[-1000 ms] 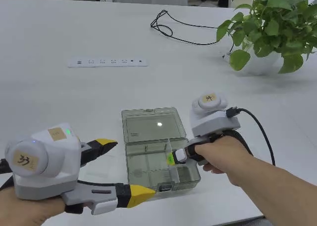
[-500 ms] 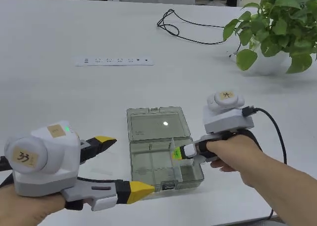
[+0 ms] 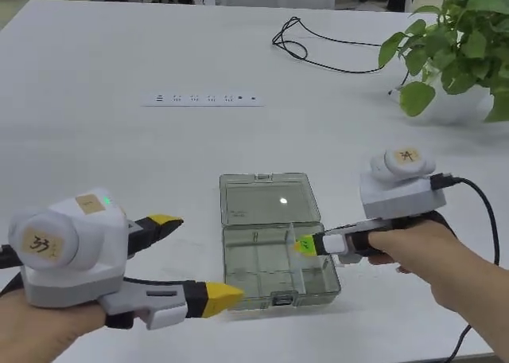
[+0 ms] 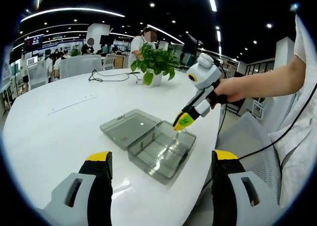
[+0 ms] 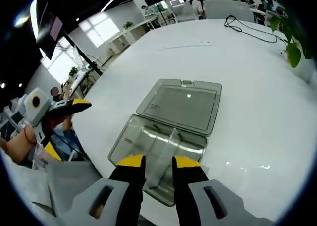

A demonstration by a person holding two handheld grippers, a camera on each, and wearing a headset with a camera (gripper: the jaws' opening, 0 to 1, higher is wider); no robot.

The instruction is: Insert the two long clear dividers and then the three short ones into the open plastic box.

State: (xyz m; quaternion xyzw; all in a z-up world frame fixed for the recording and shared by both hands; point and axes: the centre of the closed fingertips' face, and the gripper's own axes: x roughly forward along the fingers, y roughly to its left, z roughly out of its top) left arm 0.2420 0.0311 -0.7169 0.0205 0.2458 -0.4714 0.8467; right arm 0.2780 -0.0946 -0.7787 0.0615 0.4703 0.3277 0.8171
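**Right gripper at the open box**

The right gripper (image 5: pixel 158 161) has its jaws narrowly apart, with a clear divider (image 5: pixel 166 144) upright between them. Whether they pinch it cannot be told. The divider stands inside the box (image 3: pixel 246 259), lid laid back. The left gripper (image 3: pixel 197 258), wide open and empty, hangs beside the box above the table (image 3: pixel 119 164).

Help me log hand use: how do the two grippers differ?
The left gripper is wide open, empty, and apart from the box; the right gripper pinches a clear divider over the box. Both have yellow-tipped jaws.
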